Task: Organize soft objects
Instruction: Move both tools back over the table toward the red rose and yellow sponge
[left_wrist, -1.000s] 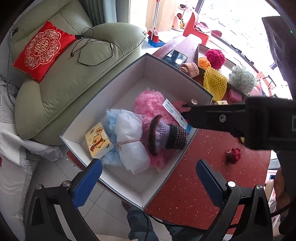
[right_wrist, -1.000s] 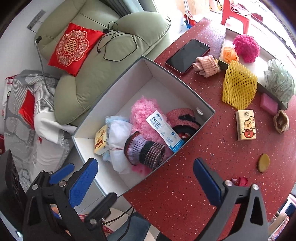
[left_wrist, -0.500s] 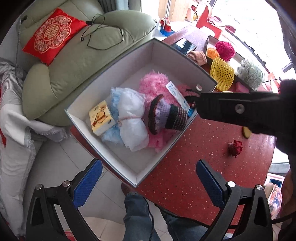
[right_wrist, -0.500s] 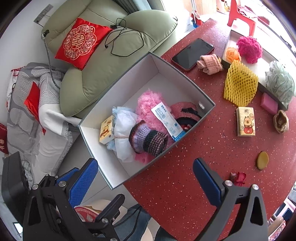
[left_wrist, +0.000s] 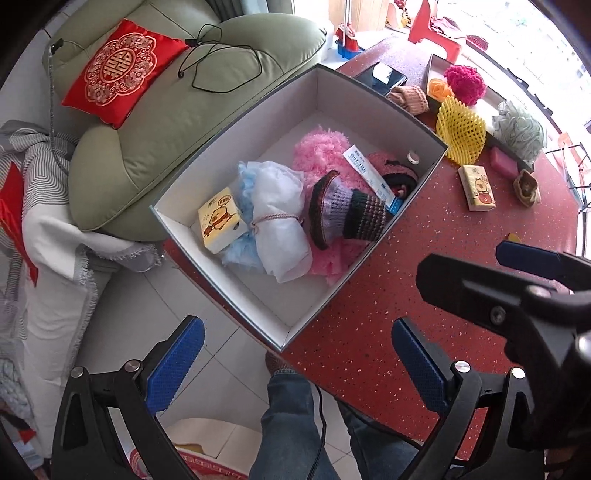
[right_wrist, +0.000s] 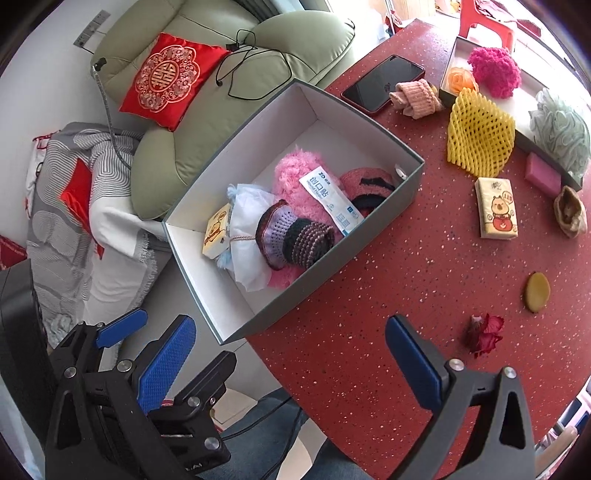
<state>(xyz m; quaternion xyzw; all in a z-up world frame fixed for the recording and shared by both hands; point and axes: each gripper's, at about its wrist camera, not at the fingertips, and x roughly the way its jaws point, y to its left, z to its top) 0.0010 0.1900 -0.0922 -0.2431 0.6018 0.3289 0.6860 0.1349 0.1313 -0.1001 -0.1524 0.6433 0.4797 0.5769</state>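
Note:
A grey box (left_wrist: 424, 192) (right_wrist: 373, 218) with a white inside sits at the red table's edge. It holds a knitted striped hat (left_wrist: 347, 210) (right_wrist: 295, 236), pink fluff (left_wrist: 321, 155), a white and blue mesh bundle (left_wrist: 277, 214), a tissue pack (left_wrist: 219, 219) and a plaster packet (right_wrist: 328, 201). My left gripper (left_wrist: 295, 363) is open and empty, high above the box's near corner. My right gripper (right_wrist: 290, 363) is open and empty above the table's near edge. On the table lie a yellow foam net (right_wrist: 480, 142), a tissue pack (right_wrist: 496, 212), a pink sock (right_wrist: 417, 98) and a dried rose (right_wrist: 485, 332).
A tray (right_wrist: 452, 55) at the back right holds a magenta pompom (right_wrist: 495, 70), an orange flower and a green bath pouf (right_wrist: 561, 129). A phone (right_wrist: 382, 83), a pink sponge (right_wrist: 543, 179) and a yellow disc (right_wrist: 537, 291) lie on the table. A green sofa (left_wrist: 159, 122) with a red cushion stands left.
Both grippers have pulled back and up from the box, so it looks smaller and farther. The right gripper has moved from over the box to the right side of the left wrist view.

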